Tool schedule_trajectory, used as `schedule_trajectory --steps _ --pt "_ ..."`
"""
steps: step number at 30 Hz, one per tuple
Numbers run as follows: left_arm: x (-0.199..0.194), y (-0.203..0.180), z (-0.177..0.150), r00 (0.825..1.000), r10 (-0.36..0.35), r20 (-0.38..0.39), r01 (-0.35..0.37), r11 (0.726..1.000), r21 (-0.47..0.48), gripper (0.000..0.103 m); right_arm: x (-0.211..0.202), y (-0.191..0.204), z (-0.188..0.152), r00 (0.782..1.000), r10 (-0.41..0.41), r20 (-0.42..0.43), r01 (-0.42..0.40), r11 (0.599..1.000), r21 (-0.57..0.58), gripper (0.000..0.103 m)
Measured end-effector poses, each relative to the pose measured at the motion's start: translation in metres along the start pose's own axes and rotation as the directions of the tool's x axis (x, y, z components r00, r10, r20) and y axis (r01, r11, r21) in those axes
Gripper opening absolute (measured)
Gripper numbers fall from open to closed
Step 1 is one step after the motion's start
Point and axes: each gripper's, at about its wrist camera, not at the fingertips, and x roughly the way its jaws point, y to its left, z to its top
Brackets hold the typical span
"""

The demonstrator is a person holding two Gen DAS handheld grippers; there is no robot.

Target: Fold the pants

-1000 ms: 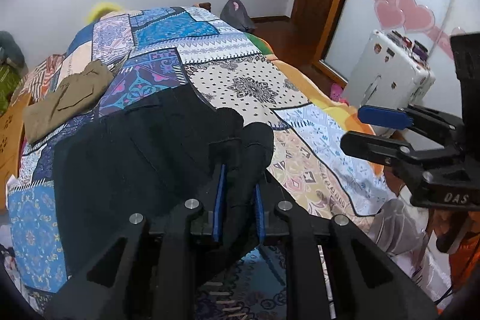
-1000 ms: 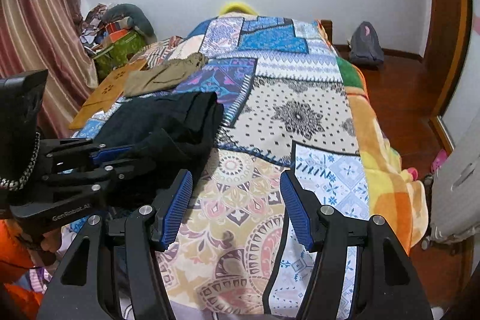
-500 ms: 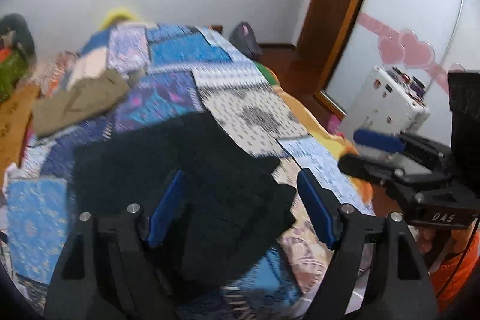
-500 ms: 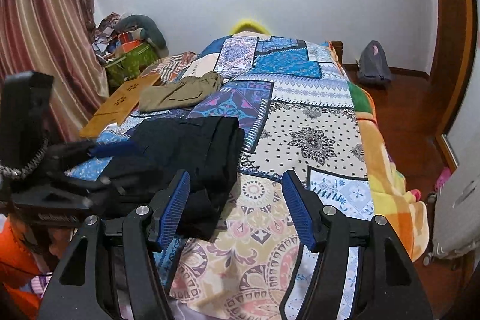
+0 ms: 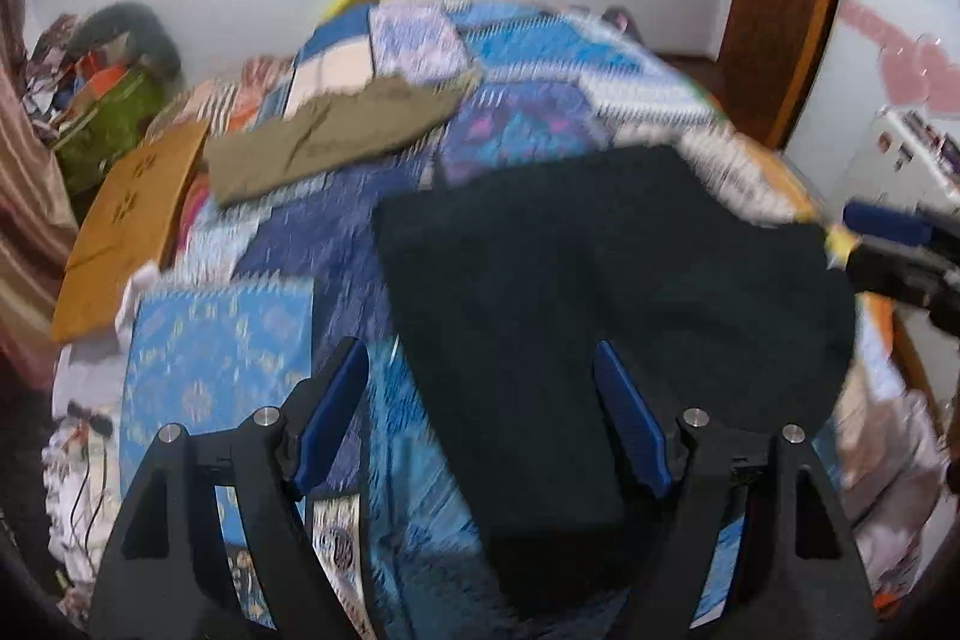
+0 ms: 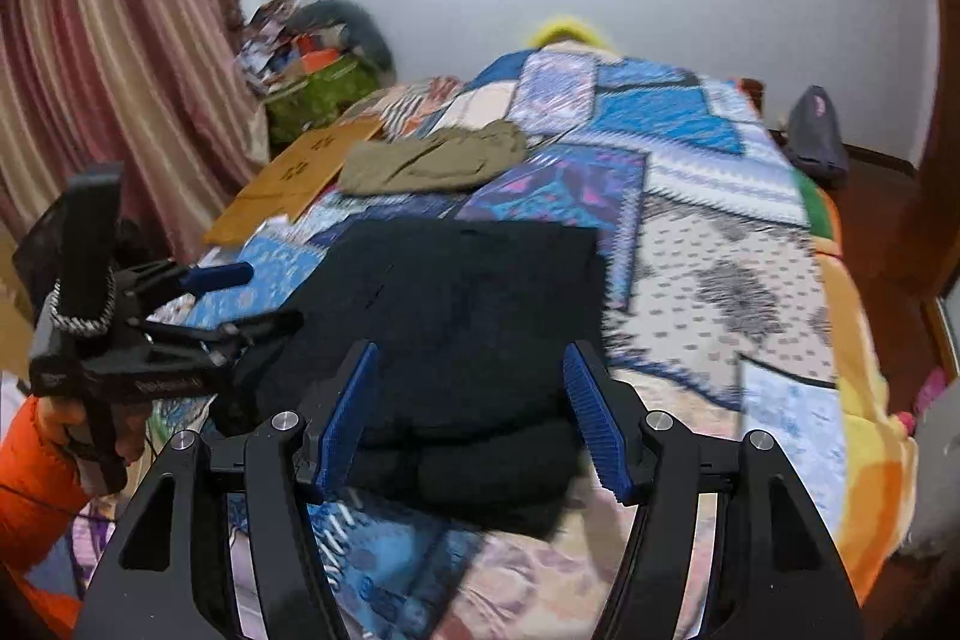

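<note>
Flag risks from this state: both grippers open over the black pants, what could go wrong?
1. The black pants overhang the near edge of the bed; a nudge could drag them off.
2. The left gripper and right gripper are both open and close together, so they could collide.
3. A regrasp might pinch the quilt too.

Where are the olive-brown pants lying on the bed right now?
In both views, the olive-brown pants lie on the patchwork bedspread, beyond the folded black pants, beside the orange board at the bed's left edge.
</note>
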Motion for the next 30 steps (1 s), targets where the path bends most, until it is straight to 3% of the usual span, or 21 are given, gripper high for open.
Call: schedule_trajectory --steps 4,7,12,17,22,26,30 --pt "0.013 0.002 -0.022 1.0 0.002 -0.004 -0.002 1.0 -0.005 0.082 0.033 0.01 -0.019 0.997 -0.027 -0.075 0.024 0.999 -0.045 0.061" --pt "0.009 0.009 -0.022 1.0 -0.002 -0.004 0.002 1.0 -0.001 0.085 0.031 0.01 -0.028 0.998 -0.036 -0.057 0.034 0.999 -0.043 0.061" --pt "0.0 0.025 -0.003 0.997 0.077 0.022 -0.078 0.997 0.03 0.085 0.014 0.008 -0.027 0.998 -0.041 -0.052 0.041 0.999 0.002 0.061" --pt "0.003 0.046 0.033 0.994 0.091 0.065 -0.093 0.995 0.036 0.085 0.003 0.008 -0.026 0.998 -0.037 -0.048 0.038 0.999 0.038 0.068" --pt "0.042 0.063 0.069 0.995 0.088 0.036 -0.089 0.996 0.025 0.085 0.016 0.006 -0.033 0.995 -0.048 -0.082 0.052 0.998 0.044 0.073" --pt "0.093 0.074 0.091 0.996 0.071 -0.056 -0.069 0.997 0.028 0.085 0.026 -0.002 -0.033 0.995 -0.03 -0.1 0.035 0.998 0.044 0.076" --pt "0.132 0.079 0.1 0.989 0.097 -0.114 -0.087 0.993 0.084 0.085 0.035 -0.011 -0.029 0.993 0.002 -0.122 0.003 0.999 0.04 0.077"
